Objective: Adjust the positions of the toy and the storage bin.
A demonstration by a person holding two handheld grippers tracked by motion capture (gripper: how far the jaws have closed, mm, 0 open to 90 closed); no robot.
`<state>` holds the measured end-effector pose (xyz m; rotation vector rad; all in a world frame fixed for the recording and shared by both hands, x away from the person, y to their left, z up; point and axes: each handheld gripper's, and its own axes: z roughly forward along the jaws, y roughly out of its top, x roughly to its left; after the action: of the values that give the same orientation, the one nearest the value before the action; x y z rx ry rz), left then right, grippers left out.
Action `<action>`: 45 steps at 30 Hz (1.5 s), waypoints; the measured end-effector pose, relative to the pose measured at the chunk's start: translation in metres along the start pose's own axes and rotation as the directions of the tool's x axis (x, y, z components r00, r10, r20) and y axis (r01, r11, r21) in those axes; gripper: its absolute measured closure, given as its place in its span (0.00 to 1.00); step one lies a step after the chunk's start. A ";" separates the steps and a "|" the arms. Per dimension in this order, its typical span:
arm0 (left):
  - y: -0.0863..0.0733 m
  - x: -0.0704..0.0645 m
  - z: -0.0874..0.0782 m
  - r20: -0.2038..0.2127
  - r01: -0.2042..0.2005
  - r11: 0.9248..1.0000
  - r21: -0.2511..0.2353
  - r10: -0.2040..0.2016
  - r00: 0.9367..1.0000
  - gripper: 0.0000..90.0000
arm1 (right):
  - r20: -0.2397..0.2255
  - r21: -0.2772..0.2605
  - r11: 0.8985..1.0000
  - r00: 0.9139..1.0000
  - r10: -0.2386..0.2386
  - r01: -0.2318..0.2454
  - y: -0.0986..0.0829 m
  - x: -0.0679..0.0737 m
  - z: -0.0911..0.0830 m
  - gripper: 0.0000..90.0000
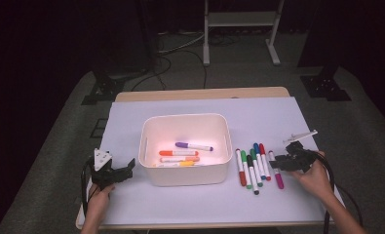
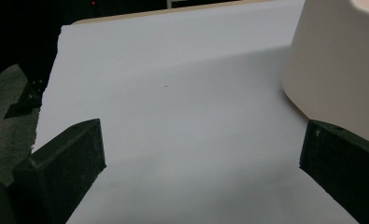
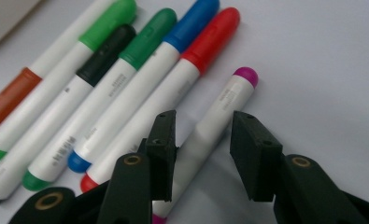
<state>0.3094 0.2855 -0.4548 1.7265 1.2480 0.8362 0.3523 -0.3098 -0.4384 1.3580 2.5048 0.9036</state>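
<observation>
In the right gripper view the right gripper [image 3: 203,149] straddled the magenta marker [image 3: 219,112], jaws open on either side of its white barrel and not visibly clamped, while the marker's near end was hidden beneath them. It lay on the pale sheet [image 1: 278,117] covering the table, just beside the row of markers [image 1: 252,165], with dark floor beyond. The left gripper [image 2: 201,158] stood wide open beside the white bin [image 1: 185,146], whose markers the high view showed.

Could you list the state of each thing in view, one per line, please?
Left tool: open, empty, beside the bin.
Right tool: open, jaws astride the magenta marker, not yet closed.
Bin: upright, holding four markers.
Six markers: capped, lying side by side on the table.
</observation>
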 end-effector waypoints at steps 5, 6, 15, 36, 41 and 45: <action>0.000 0.000 0.000 0.001 -0.001 1.000 -0.002 0.001 1.000 0.00 | 0.043 0.004 1.000 0.999 0.007 -0.007 -0.011 -0.005 -0.008 0.68; 0.000 0.000 0.000 0.000 -0.003 1.000 0.000 0.003 1.000 0.00 | 0.048 0.004 1.000 0.999 0.011 -0.011 -0.013 -0.006 -0.009 0.69; 0.000 0.000 0.000 -0.002 -0.004 1.000 0.003 0.004 1.000 0.00 | 0.102 -0.011 1.000 0.995 0.023 -0.022 -0.027 -0.013 -0.019 0.82; 0.000 0.000 0.000 -0.002 -0.001 1.000 0.001 0.001 1.000 0.00 | -0.056 -0.127 0.992 0.998 -0.029 0.021 0.016 0.020 -0.064 0.84; 0.000 0.000 0.000 -0.001 -0.005 1.000 0.000 0.005 1.000 0.00 | -0.104 -0.163 0.985 0.991 -0.081 0.064 0.043 0.040 -0.083 0.84; 0.000 0.000 0.000 -0.001 -0.005 1.000 0.000 0.005 1.000 0.00 | -0.136 -0.185 0.977 0.982 -0.131 0.105 0.064 0.057 -0.093 0.84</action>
<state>0.3096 0.2854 -0.4549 1.7295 1.2449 0.8404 0.3276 -0.2785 -0.3181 1.1132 2.5077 1.2076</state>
